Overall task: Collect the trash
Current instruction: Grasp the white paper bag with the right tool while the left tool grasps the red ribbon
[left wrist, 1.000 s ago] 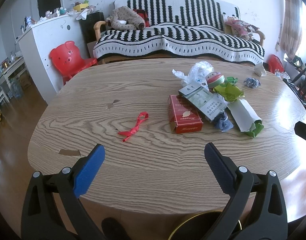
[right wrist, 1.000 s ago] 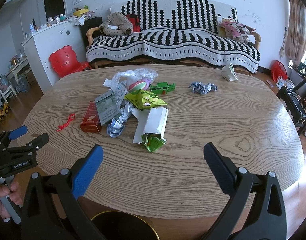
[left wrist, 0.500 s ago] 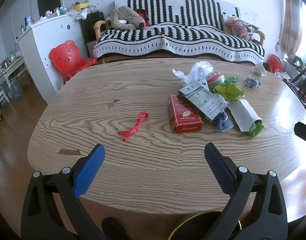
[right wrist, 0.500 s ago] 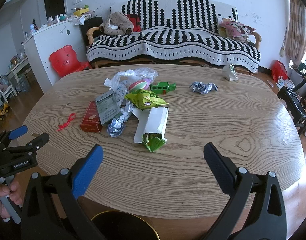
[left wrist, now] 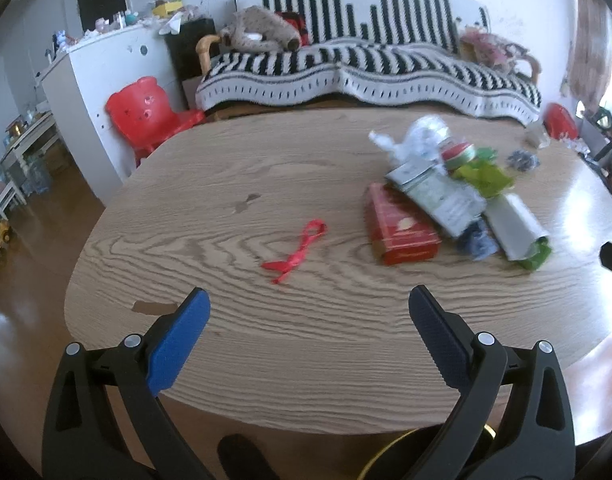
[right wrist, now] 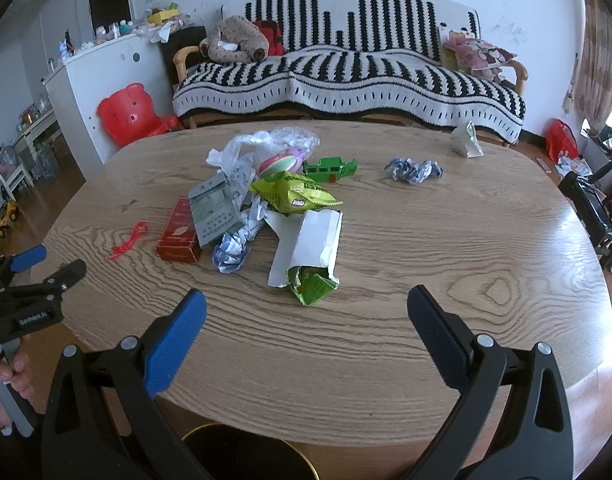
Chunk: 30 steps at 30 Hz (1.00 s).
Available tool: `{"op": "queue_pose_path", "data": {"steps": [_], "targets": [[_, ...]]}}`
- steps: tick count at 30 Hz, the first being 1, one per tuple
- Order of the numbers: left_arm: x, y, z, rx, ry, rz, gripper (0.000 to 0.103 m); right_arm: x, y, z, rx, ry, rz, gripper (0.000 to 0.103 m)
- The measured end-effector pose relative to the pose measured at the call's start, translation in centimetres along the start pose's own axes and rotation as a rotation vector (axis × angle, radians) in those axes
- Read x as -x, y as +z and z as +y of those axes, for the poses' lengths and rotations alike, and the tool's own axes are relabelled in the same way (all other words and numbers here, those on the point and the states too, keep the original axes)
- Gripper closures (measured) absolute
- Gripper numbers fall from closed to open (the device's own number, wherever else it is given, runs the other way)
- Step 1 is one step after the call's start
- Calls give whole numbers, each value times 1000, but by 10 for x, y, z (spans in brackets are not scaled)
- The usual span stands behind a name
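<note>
Trash lies in a heap on the oval wooden table: a red box, a grey-green carton, a white paper bag with a green wrapper, a yellow-green snack bag, a clear plastic bag, crumpled blue-white paper and a red ribbon. My left gripper is open and empty above the near table edge, short of the ribbon. My right gripper is open and empty, short of the white bag.
A dark bin with a yellow rim stands below the near table edge. A green toy and a foil packet lie farther back. A striped sofa, a red chair and a white cabinet stand behind.
The left wrist view has shifted slightly and is blurred, so the left gripper is moving a little. The right gripper has barely moved. Both stay open.
</note>
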State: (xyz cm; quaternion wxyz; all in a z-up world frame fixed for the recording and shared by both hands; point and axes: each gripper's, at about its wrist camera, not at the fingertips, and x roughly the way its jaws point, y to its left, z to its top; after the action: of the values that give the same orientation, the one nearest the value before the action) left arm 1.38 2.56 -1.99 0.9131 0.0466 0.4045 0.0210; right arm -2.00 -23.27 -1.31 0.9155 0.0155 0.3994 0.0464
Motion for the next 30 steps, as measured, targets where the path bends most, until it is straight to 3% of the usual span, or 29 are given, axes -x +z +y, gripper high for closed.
{"op": "queue_pose_path", "data": {"steps": [8, 13, 19, 22, 25, 27, 28, 30], "targets": [[-69, 7, 20, -96, 24, 80, 6, -62, 14, -5, 11, -25, 69, 6], [-105, 18, 20, -86, 75, 103, 6, -104, 20, -11, -11, -52, 114, 6], [-125, 29, 16, -93, 41, 99, 7, -134, 27, -6, -12, -72, 151, 6], [-125, 30, 16, -75, -1, 79, 20, -145, 29, -5, -12, -76, 160, 9], [-122, 30, 9, -98, -38, 68, 39, -153, 27, -5, -10, -63, 192, 33], [-119, 31, 2, -133, -61, 75, 60, -153, 24, -5, -6, -50, 191, 51], [-119, 31, 1, -139, -66, 78, 66, -151, 24, -4, 0, -42, 189, 55], [-116, 28, -1, -138, -84, 91, 92, -146, 24, -6, -7, -40, 184, 63]]}}
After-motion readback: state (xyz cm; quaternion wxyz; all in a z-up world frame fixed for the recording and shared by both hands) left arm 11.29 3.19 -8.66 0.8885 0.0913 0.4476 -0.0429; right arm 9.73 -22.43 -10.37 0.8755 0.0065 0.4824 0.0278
